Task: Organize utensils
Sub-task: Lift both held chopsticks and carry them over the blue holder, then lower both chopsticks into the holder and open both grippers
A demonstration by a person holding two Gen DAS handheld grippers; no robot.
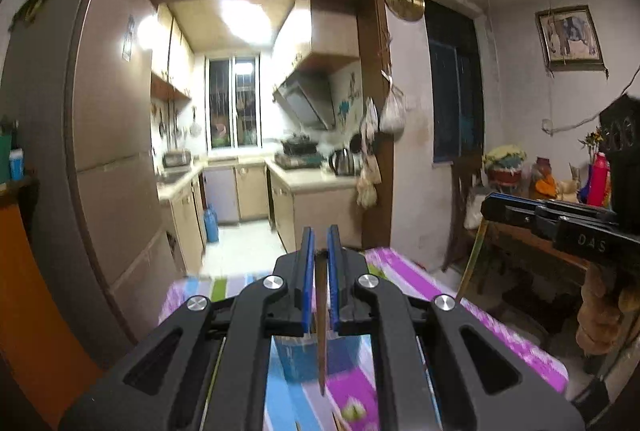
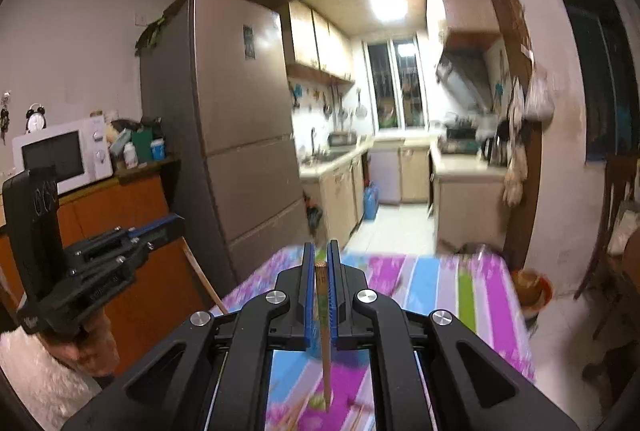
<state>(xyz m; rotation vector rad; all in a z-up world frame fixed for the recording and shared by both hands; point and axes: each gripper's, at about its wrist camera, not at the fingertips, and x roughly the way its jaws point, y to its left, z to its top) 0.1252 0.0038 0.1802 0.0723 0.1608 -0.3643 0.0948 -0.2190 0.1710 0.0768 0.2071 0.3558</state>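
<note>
Nearest the left wrist camera, a blue cup [image 1: 316, 357] stands on the striped worktop [image 1: 420, 283], right under the left tongs [image 1: 320, 243], which are clamped on a dark chopstick [image 1: 321, 331] hanging tip-down over it. The right tongs [image 2: 320, 259] are clamped on a pale chopstick [image 2: 325, 335], also tip-down, with loose sticks [image 2: 296, 417] lying below. The step in hand looks like carrying sticks to the cup. Next, each tip must be lined up over the rim, lowered, then released.

Both wrist views face the kitchen [image 1: 240, 151]; table [image 2: 460, 283] just below.
</note>
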